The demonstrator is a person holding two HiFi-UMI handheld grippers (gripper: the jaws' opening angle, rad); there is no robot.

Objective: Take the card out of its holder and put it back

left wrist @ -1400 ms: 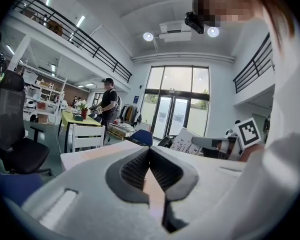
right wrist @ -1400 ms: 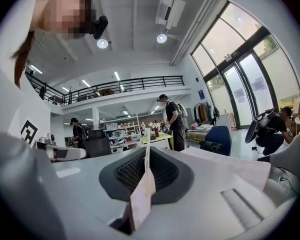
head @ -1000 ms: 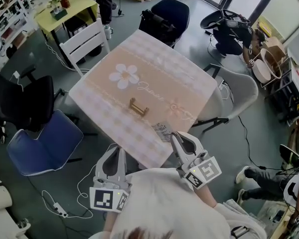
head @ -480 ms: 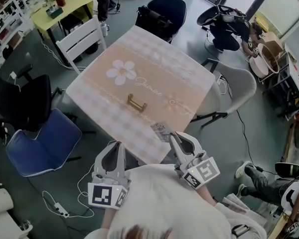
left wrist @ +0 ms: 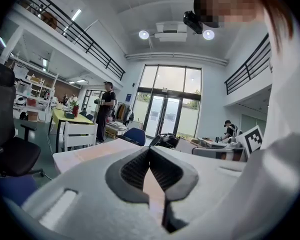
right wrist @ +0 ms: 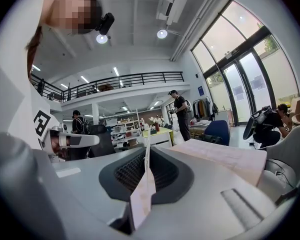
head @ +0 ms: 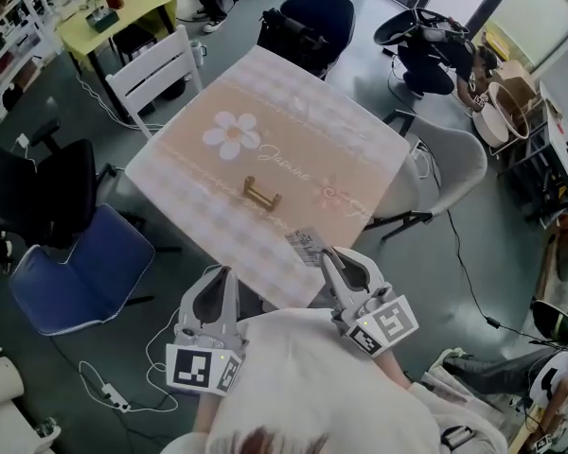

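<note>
two grippers hover by the near corner of the table [head: 293,121] in the head view: the left gripper [head: 219,280] just off the near-left edge, the right gripper [head: 329,256] at the near-right edge, with the card [head: 308,245] sticking out of its tip over the cloth. the holder [head: 262,198] stands empty about mid-table, apart from the card. in the left gripper view the left gripper [left wrist: 150,150] has its jaws pressed together at the tips with nothing between them; only pink cloth shows through the slit lower down. in the right gripper view the right gripper [right wrist: 146,151] is clamped on the card [right wrist: 143,191], which stands on edge between the ribbed pads. from where i stand the card is out, so the first half looks done and the return is the step in hand. the next move, i'd reckon, calls for carrying the card forward to the holder, lining its lower edge up with the slot and lowering it in before the jaws let go; the free gripper may need to steady the holder.
</note>
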